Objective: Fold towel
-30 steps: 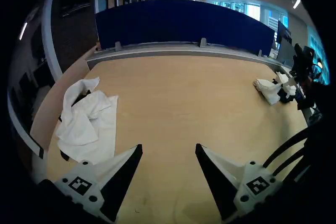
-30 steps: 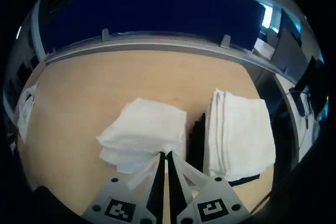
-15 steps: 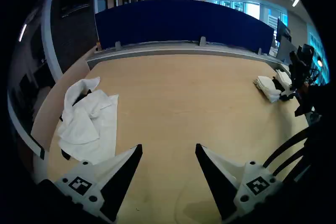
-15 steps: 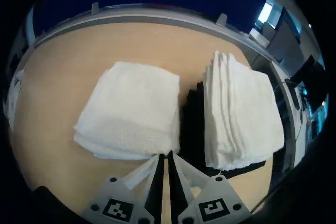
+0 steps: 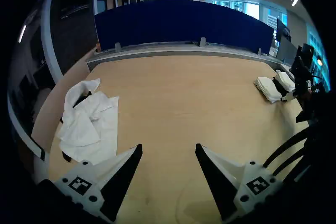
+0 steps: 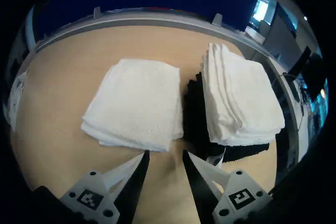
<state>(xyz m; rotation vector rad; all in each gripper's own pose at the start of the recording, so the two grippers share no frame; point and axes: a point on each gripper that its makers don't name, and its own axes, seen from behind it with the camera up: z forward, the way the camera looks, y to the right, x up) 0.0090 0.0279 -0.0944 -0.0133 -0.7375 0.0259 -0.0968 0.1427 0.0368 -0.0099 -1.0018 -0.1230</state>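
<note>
A: What lies on the table (image 5: 185, 93)?
B: In the left gripper view, a loose towel (image 5: 86, 119) near its left edge. Well apart, at the right edge, a folded towel (image 6: 136, 104).
A: And beside that one?
B: A stack (image 6: 243, 98) just to its right, on a cloth (image 6: 195, 114) that reaches between them. A partition (image 5: 180, 22) stands behind the table.

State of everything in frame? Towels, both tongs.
Square folded white terry towel: folded, flat on wooden table, ungripped.
Stack of folded white towels: neat, resting on black cloth.
Crumpled white towel heap: unfolded, rumpled.
Left tongs: open, empty.
Right tongs: open, empty.
</note>
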